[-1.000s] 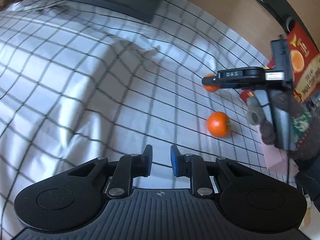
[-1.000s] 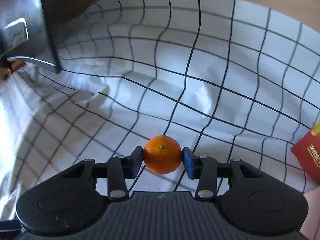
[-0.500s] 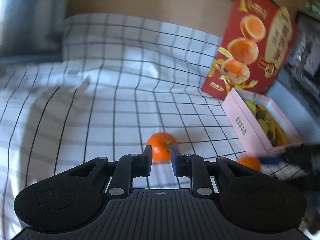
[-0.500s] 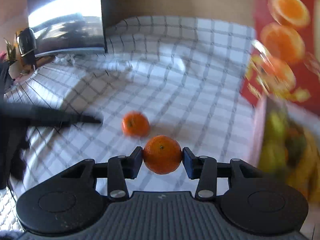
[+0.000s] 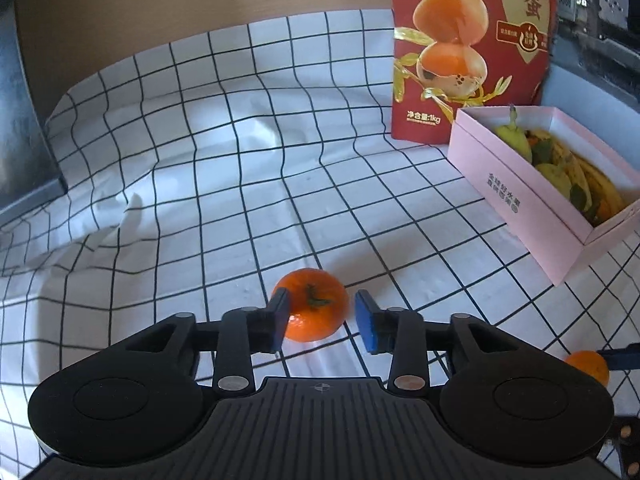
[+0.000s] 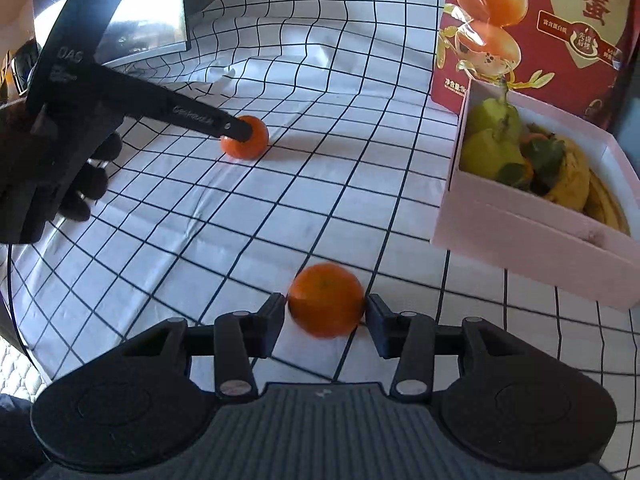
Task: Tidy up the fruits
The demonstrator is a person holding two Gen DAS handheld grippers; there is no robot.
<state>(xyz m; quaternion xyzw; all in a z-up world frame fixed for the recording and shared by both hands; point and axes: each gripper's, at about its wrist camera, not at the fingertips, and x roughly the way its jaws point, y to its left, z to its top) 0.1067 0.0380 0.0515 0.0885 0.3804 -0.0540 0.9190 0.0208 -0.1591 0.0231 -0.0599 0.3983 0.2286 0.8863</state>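
Note:
Two oranges lie low over the checked cloth (image 5: 240,160). My left gripper (image 5: 322,320) straddles one orange (image 5: 316,308) that rests on the cloth. Its jaws are opening: the left pad is at the fruit's side and the right pad stands clear of it. My right gripper (image 6: 326,316) has the second orange (image 6: 326,300) between its fingers. Those jaws are opening too, and the fruit looks blurred, slipping free just over the cloth. A pink box (image 6: 520,232) holding pears and bananas stands to the right. The right wrist view shows the left gripper's finger (image 6: 192,114) over the first orange (image 6: 244,138).
A red printed bag (image 5: 472,40) stands upright behind the pink box (image 5: 520,200). A dark shiny panel (image 6: 140,20) borders the cloth at the far left. A gloved hand (image 6: 80,184) holds the left gripper. The second orange (image 5: 586,368) shows at the lower right.
My left gripper swung over to the loose orange and opened around it. My right gripper carried its orange across to beside the pink box, came down, and loosened its jaws.

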